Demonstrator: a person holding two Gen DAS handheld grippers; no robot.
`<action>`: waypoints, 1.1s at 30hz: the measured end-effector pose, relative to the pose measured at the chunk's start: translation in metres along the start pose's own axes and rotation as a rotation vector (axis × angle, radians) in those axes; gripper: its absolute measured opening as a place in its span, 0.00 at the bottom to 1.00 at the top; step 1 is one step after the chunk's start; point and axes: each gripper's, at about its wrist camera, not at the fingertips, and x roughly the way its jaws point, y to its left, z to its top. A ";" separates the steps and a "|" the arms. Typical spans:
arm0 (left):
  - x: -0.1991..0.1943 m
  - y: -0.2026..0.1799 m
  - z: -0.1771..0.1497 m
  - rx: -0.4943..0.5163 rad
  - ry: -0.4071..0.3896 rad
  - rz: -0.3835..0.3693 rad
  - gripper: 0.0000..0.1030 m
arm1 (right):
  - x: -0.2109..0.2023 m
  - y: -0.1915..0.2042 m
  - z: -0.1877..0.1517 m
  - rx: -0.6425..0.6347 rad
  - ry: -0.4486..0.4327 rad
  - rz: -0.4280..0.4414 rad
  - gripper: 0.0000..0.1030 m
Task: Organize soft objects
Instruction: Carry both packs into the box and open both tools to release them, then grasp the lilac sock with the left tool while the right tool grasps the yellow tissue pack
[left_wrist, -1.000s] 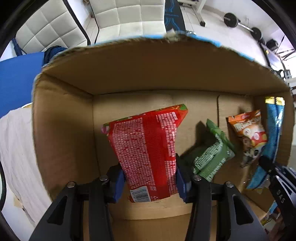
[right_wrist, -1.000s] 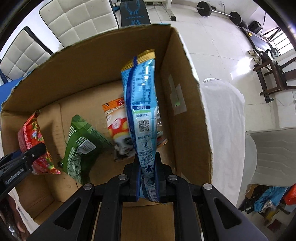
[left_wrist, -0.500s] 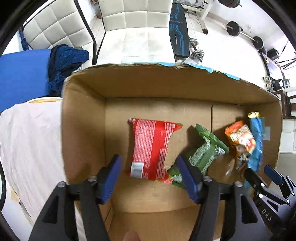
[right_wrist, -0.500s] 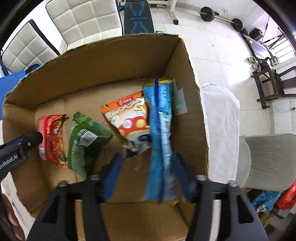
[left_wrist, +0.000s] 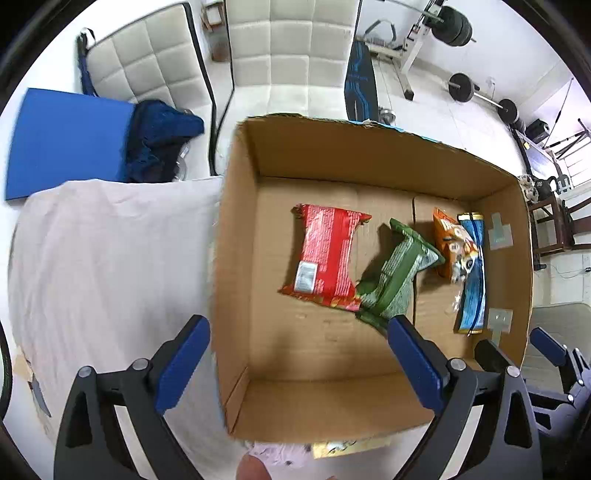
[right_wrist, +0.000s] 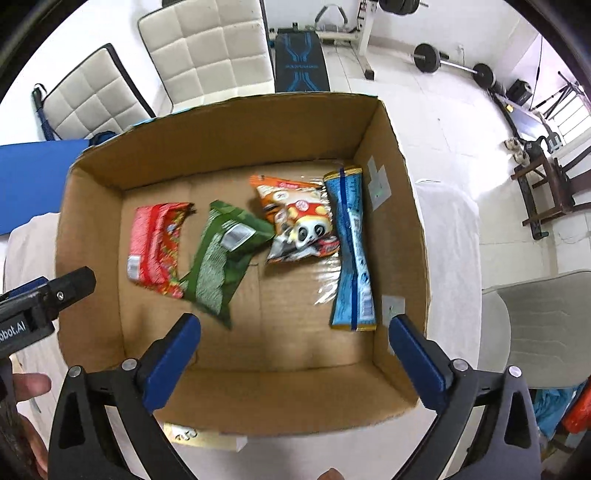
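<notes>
An open cardboard box (left_wrist: 236, 258) (right_wrist: 399, 155) holds several snack bags lying flat: a red bag (left_wrist: 327, 254) (right_wrist: 155, 245), a green bag (left_wrist: 397, 269) (right_wrist: 223, 254), an orange panda bag (left_wrist: 452, 243) (right_wrist: 299, 221) and a long blue bag (left_wrist: 472, 273) (right_wrist: 352, 251). My left gripper (left_wrist: 299, 363) is open and empty above the box's near left corner. My right gripper (right_wrist: 295, 362) is open and empty above the box's near edge.
The box stands on a white cloth (left_wrist: 103, 258) (right_wrist: 454, 229). Quilted white chairs (left_wrist: 284, 55) (right_wrist: 207, 48), a blue mat (left_wrist: 66, 136) with dark cloth and gym weights (right_wrist: 454, 66) lie beyond. A grey chair (right_wrist: 539, 325) stands at the right.
Both grippers opened and let go: the red bag and the blue bag dropped flat into the box. Both grippers have pulled up and back from the box.
</notes>
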 end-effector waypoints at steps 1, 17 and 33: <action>-0.005 0.001 -0.006 0.000 -0.015 0.004 0.96 | -0.006 0.002 -0.006 0.001 -0.012 0.002 1.00; -0.061 0.010 -0.077 -0.036 -0.164 0.088 0.96 | -0.053 0.016 -0.060 -0.007 -0.089 0.062 1.00; 0.037 0.079 -0.167 -0.225 0.092 0.190 0.96 | 0.060 0.058 -0.131 -0.032 0.190 0.180 1.00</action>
